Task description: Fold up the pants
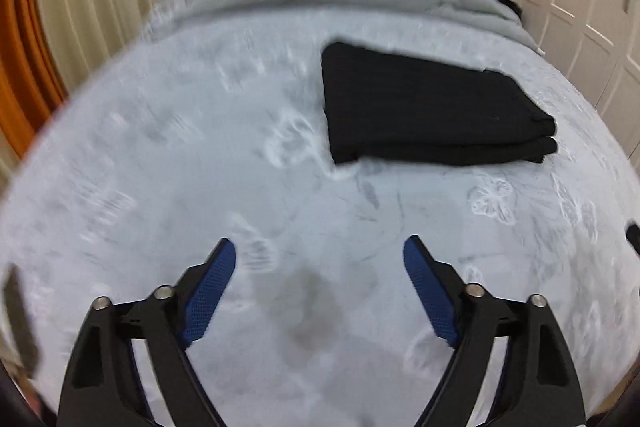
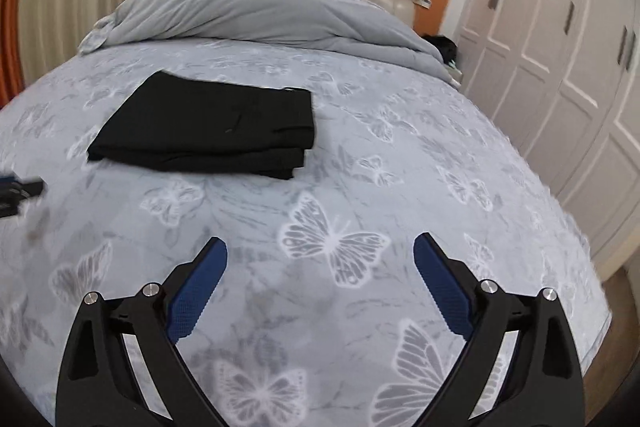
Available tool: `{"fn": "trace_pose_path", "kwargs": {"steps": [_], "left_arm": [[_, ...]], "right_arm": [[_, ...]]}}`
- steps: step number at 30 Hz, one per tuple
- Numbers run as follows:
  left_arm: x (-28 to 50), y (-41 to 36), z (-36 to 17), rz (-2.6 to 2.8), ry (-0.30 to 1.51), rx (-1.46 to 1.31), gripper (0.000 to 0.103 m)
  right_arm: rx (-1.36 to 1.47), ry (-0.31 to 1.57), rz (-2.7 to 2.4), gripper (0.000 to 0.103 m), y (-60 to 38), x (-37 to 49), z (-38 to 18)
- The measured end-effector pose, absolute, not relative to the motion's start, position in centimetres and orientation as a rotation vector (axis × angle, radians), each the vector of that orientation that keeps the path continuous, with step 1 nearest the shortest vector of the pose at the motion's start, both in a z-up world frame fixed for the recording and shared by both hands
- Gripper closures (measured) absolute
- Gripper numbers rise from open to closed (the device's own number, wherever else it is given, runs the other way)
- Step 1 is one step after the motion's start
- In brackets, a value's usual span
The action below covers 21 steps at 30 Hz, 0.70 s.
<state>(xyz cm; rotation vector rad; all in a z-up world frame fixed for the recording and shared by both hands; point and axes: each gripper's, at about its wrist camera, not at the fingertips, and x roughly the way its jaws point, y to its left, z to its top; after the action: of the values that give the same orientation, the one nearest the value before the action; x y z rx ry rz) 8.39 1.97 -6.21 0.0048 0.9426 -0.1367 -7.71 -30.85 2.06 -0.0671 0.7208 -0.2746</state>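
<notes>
On the bedspread [image 2: 400, 155], below the duvet [image 2: 248, 11], black pants [image 2: 208, 123] lie folded flat, long axis crosswise. Left gripper [image 1: 319, 259] and right gripper [image 2: 320, 255] gape, holding nothing.

Soft, even indoor light with faint shadows. The left wrist view is smeared by motion blur; the right is sharper. Both bow strongly at the dark fisheye edges.

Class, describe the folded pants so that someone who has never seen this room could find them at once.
Start at the bed with its pale blue butterfly-print cover, below the bunched grey duvet at the headboard end. On the flat printed part lie the pants, folded into a neat stacked rectangle. They are the only plain black thing on that light, patterned cover.
</notes>
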Motion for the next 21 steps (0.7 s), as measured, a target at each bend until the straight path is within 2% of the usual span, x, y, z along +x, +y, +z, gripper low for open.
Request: {"fn": "trace_pose_path", "kwargs": {"steps": [2,3,8,10,11,13,15,18,19,21], "left_arm": [[10.9,1.3,-7.6,-0.174,1.006,-0.002,0.067],[12.0,0.8,-8.0,-0.169,1.007,0.025,0.068],[16.8,-0.5,-8.9,-0.075,0.906,0.154,0.067],[19.4,1.9,-9.8,0.085,0.91,0.151,0.067],[20.0,3.4,-10.0,0.141,0.942,0.109,0.07],[20.2,7.2,-10.1,0.131,1.03,-0.127,0.07],[18.7,7.7,-8.4,0.061,1.0,-0.208,0.07],[16.0,3.2,-6.4,-0.044,0.886,-0.031,0.058],[15.7,1.2,-6.7,-0.074,0.878,0.039,0.053],[16.3,-2.3,-8.7,-0.112,0.903,0.194,0.05]], "right_arm": [[0.015,0.726,-0.264,0.011,-31.7,-7.5,2.1],[0.08,0.735,-0.252,0.011,-32.4,-7.2,2.0],[0.25,0.79,-0.219,0.011,-33.7,-5.6,0.7],[0.245,0.796,-0.221,0.011,-33.5,-4.9,0.4],[0.227,0.794,-0.224,0.011,-33.3,-4.5,0.4],[0.197,0.788,-0.221,0.011,-32.7,-4.1,0.5],[0.185,0.788,-0.208,0.011,-32.2,-3.6,0.7],[0.238,0.798,-0.173,0.011,-31.7,-3.3,0.7],[0.251,0.801,-0.164,0.011,-31.5,-3.3,0.7],[0.246,0.801,-0.152,0.011,-30.8,-3.4,0.7]]}}
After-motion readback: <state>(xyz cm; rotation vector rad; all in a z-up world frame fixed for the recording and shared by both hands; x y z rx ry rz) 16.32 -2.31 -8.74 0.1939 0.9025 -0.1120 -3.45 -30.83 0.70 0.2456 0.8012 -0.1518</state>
